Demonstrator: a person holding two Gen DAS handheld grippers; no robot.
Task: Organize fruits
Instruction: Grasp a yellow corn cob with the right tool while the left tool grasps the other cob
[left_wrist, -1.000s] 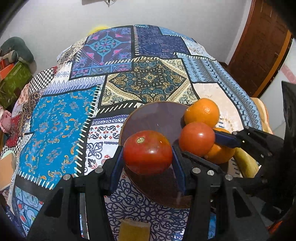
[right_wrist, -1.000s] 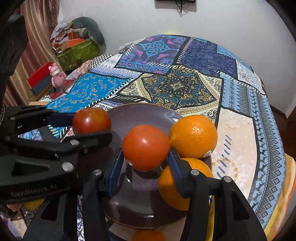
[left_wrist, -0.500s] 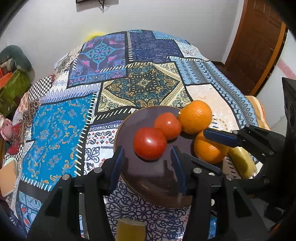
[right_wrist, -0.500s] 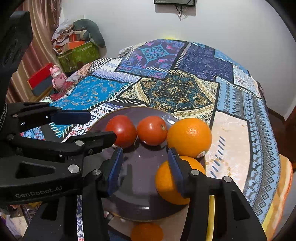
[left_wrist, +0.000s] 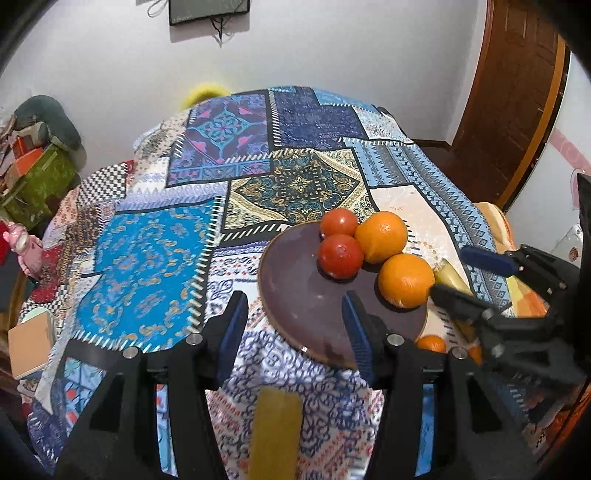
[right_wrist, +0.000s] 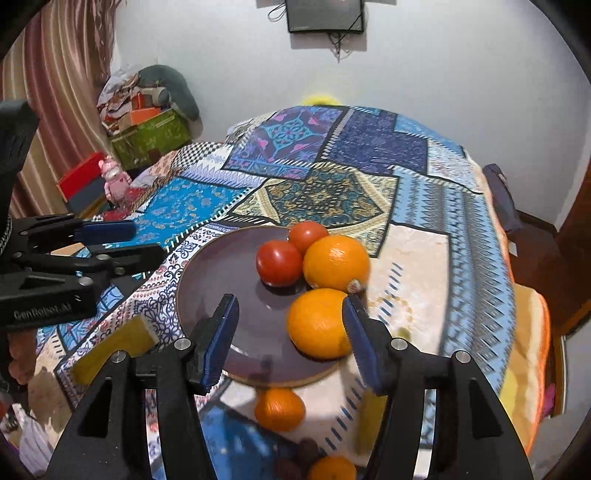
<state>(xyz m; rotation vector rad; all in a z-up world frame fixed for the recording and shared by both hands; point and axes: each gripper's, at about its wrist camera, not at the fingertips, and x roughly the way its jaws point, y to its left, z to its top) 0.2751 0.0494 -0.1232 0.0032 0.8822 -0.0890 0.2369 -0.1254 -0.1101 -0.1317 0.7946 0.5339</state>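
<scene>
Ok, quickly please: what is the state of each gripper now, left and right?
Left gripper: open, holding nothing, above the near edge of the plate.
Right gripper: open, holding nothing; the near orange lies on the plate between its fingers, ungripped.

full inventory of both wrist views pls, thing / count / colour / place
plate: 1, dark purple, on quilt
tomatoes: 2, red, far side of plate, touching
oranges: 2, orange, right side of plate
small oranges: 2, orange, off the plate, near edge
quilt: 1, blue patchwork, covers table
green box: 1, far left by wall
pink toy: 1, left of table
left tool: open, empty
right tool: open, empty, before plate
</scene>
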